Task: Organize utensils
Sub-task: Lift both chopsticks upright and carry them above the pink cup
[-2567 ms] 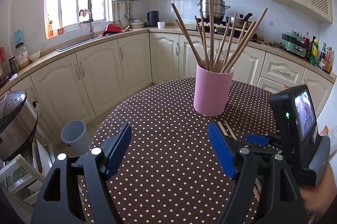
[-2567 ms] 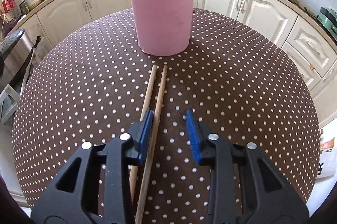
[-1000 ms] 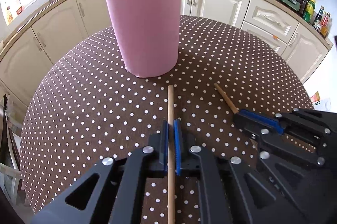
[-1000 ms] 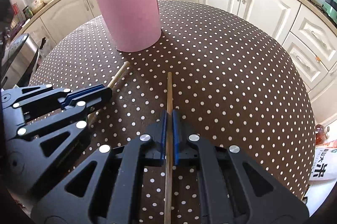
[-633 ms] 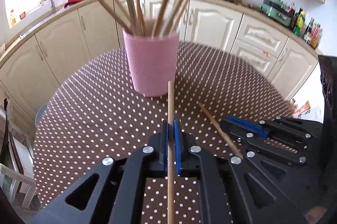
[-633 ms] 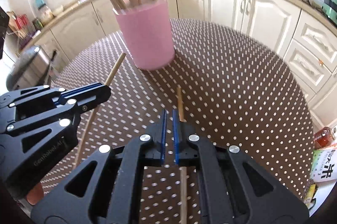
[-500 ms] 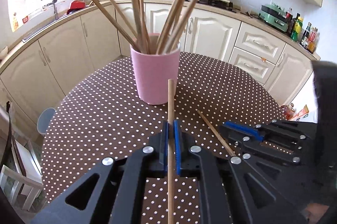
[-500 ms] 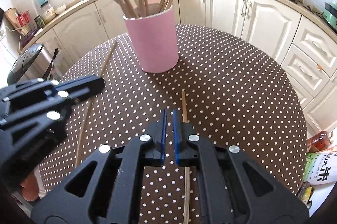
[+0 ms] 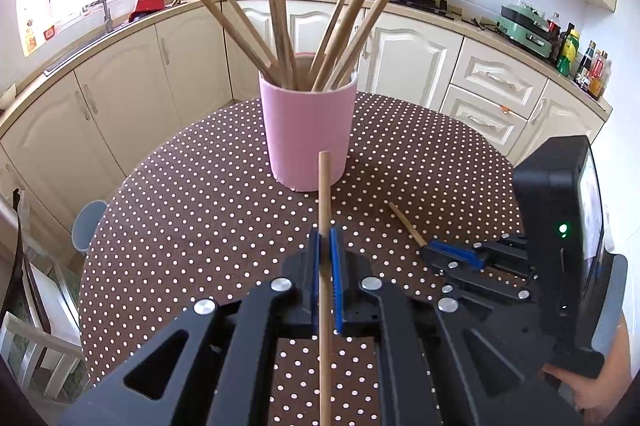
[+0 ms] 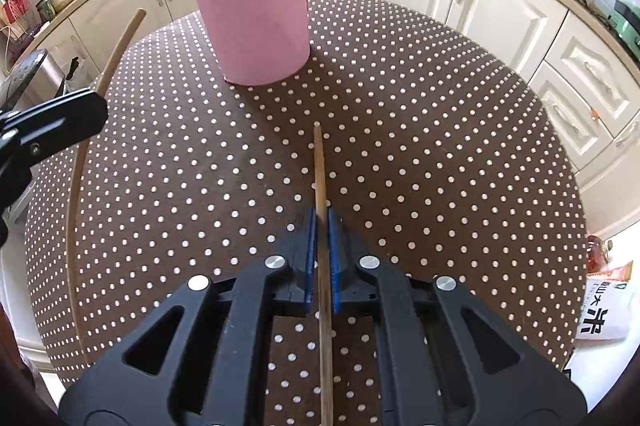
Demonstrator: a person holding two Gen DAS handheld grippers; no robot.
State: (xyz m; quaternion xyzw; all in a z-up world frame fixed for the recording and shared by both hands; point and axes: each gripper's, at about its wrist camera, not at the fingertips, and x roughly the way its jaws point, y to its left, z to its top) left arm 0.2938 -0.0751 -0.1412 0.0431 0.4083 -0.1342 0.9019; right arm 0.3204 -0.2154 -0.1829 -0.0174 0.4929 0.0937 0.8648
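Observation:
A pink cup [image 9: 308, 134] holding several wooden chopsticks stands on the round brown dotted table [image 9: 192, 210]. My left gripper [image 9: 325, 242] is shut on one chopstick [image 9: 324, 194] and holds it clear of the cloth, its tip pointing at the cup. In the right wrist view that gripper [image 10: 96, 116] and its chopstick [image 10: 104, 74] show at the left edge. My right gripper [image 10: 320, 222] is down at the table, its jaws shut around a second chopstick [image 10: 319, 170] that lies flat on the cloth short of the cup [image 10: 256, 18]. The left wrist view shows the right gripper [image 9: 430, 250] on this chopstick [image 9: 402, 222].
Cream kitchen cabinets [image 9: 408, 66] ring the table. A grey bin [image 9: 90, 222] stands on the floor at the left and a white stool [image 9: 24, 346] is nearer. A printed bag [image 10: 604, 306] lies past the table's right edge. A hand [image 9: 600, 386] holds the right gripper.
My left gripper has lifted its chopstick off the table and drawn back from the cup. My right gripper rose without its chopstick, then came back down with the stick between its jaws.

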